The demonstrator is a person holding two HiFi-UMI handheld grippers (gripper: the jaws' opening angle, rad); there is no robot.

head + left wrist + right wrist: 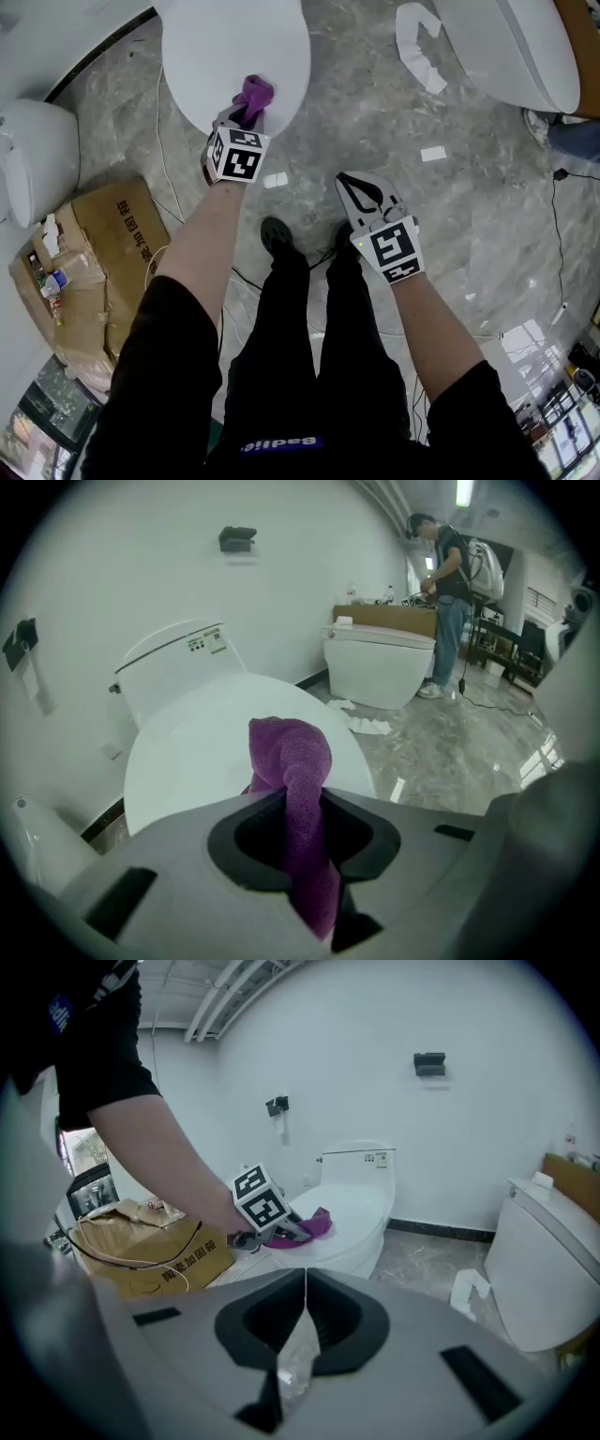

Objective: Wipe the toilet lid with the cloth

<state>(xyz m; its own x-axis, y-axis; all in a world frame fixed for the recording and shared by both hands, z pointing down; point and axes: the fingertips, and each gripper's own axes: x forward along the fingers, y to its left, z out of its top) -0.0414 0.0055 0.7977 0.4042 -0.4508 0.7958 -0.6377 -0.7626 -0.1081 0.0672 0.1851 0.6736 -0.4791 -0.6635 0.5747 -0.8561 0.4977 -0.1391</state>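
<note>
Purple cloth [291, 761], a thin bunch clamped in the left tongs [242, 114] over the toilet lid [202, 47], could slip free. Right tongs [303, 1279] are closed, seemingly pinching a clear scrap [298, 1354].

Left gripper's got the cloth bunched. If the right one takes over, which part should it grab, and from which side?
Take the cloth by its free bunch standing past the left gripper, over the lid. Come from above-right: the rest is pinched in the left jaws. The right gripper is shut; open it first.
</note>
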